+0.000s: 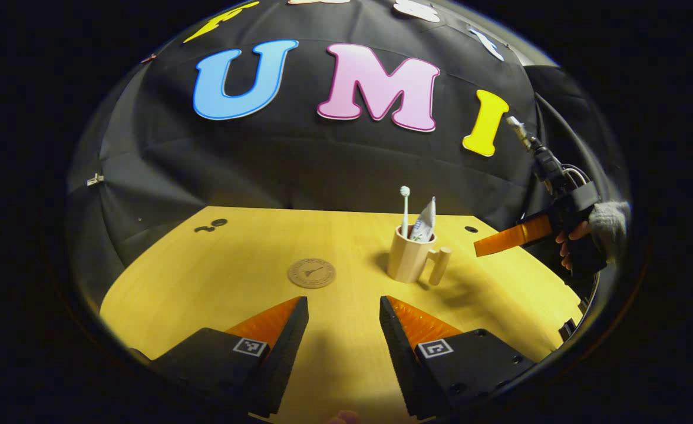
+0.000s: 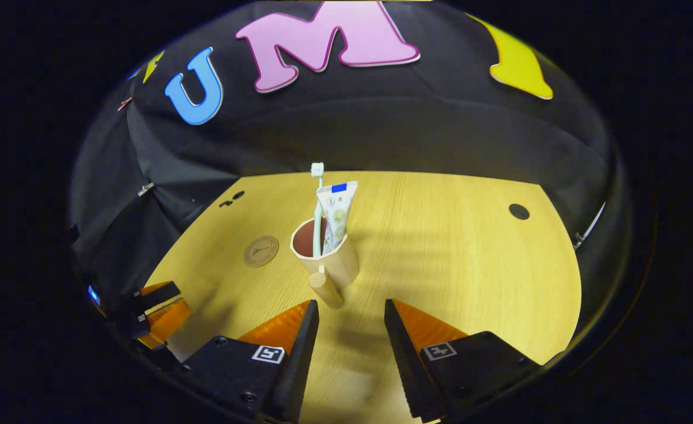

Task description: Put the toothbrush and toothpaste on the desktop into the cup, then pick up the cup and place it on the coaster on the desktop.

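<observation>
A beige cup (image 1: 408, 259) with a peg handle (image 1: 440, 266) stands upright on the wooden desk, holding a white toothbrush (image 1: 405, 207) and a toothpaste tube (image 1: 425, 221). A round brown coaster (image 1: 312, 273) lies flat to the cup's left. My left gripper (image 1: 344, 306) hovers open above the desk's near edge, nothing between its fingers. In the right gripper view the cup (image 2: 330, 257) sits just ahead, its handle (image 2: 325, 288) pointing toward my open right gripper (image 2: 350, 311). The toothbrush (image 2: 317, 200) and toothpaste (image 2: 335, 213) stick out of it. The coaster (image 2: 261, 251) lies to its left.
The right gripper (image 1: 514, 237), held by a hand (image 1: 567, 244) in a grey sleeve, shows at the right of the left gripper view. The left gripper (image 2: 158, 306) shows at the lower left of the right gripper view. Dark round holes (image 2: 518, 211) mark the desk (image 2: 452, 247).
</observation>
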`<move>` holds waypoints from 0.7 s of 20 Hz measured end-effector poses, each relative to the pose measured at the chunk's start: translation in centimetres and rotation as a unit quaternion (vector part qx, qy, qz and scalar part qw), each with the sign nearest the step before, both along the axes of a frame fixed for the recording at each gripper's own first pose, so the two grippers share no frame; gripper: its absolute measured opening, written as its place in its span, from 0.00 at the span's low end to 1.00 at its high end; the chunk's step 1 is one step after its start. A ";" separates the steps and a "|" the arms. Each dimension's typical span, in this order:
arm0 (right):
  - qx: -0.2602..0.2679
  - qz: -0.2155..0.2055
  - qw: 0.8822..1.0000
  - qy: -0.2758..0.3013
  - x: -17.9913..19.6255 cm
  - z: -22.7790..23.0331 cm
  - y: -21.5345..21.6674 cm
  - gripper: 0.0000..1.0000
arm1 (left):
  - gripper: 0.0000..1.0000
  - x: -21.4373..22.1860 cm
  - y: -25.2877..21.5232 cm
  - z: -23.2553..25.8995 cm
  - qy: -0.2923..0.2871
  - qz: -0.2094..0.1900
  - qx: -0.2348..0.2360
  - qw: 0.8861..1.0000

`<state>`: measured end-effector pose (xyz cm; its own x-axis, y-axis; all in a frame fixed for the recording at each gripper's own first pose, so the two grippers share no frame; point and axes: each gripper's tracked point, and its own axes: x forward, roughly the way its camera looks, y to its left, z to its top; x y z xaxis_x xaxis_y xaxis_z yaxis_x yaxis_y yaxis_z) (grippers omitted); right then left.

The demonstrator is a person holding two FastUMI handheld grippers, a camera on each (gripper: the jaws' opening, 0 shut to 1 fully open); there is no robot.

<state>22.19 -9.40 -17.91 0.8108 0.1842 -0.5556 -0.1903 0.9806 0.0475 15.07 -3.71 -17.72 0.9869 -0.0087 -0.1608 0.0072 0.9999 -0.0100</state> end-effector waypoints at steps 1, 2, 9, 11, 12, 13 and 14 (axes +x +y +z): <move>-0.004 0.004 1.000 0.011 0.6 -0.7 0.5 0.69 | 0.78 -0.8 1.0 0.1 0.000 0.008 0.006 1.000; -0.010 0.011 1.000 0.023 1.0 -1.5 1.0 0.69 | 0.78 -1.5 2.1 0.1 0.000 0.018 0.012 1.000; -0.079 0.049 0.993 0.078 4.0 -6.3 3.8 0.69 | 0.78 -4.3 6.9 -2.3 0.021 0.078 0.001 0.997; -0.086 0.052 0.991 0.085 5.0 -6.7 4.4 0.69 | 0.78 -4.5 7.6 -3.0 0.027 0.089 -0.010 0.996; -0.093 0.052 0.990 0.087 5.5 -7.1 4.5 0.69 | 0.78 -4.6 7.9 -3.2 0.029 0.094 -0.011 0.995; -0.101 0.050 0.989 0.093 5.9 -7.5 4.4 0.69 | 0.78 -4.8 8.1 -3.3 0.031 0.098 -0.010 0.995; -0.107 0.050 0.988 0.101 6.2 -7.9 4.4 0.69 | 0.78 -4.9 8.4 -3.5 0.033 0.101 -0.008 0.994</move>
<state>28.40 -5.00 -25.84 0.6631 0.1187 -0.7390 -0.2942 0.9492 -0.1116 10.13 4.71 -21.21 0.9559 0.1863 -0.2270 -0.1959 0.9804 -0.0200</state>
